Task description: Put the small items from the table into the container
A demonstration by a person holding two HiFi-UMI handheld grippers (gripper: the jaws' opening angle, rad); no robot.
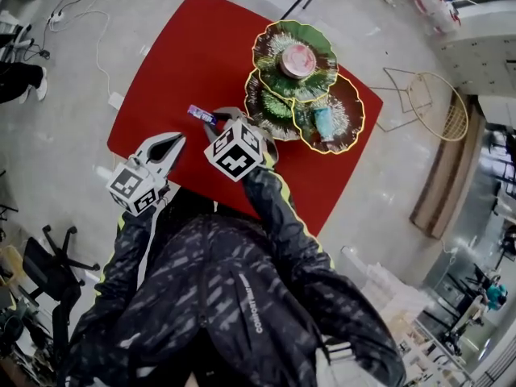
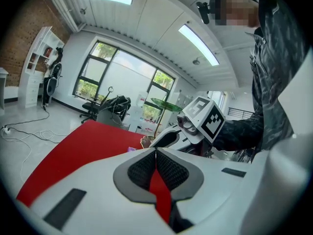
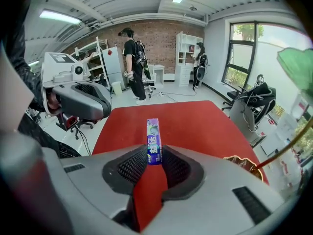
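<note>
My right gripper (image 1: 211,119) is shut on a slim purple gum pack (image 1: 201,114), held above the red table (image 1: 185,63). In the right gripper view the pack (image 3: 153,140) stands upright between the pads, its top sticking out past them. The container is a tiered stand of green leaf-shaped plates (image 1: 316,85) with gold rims, just right of that gripper. A pink round tin (image 1: 297,60) sits on the top plate and a teal item (image 1: 322,120) on the lower right one. My left gripper (image 1: 176,139) is shut and empty, near the table's front edge, left of the right gripper.
A wire-frame chair (image 1: 427,95) stands right of the table and cables (image 1: 97,22) lie on the floor at left. Office chairs (image 3: 252,109) and two standing people (image 3: 133,62) are farther back. The far half of the table is bare red cloth.
</note>
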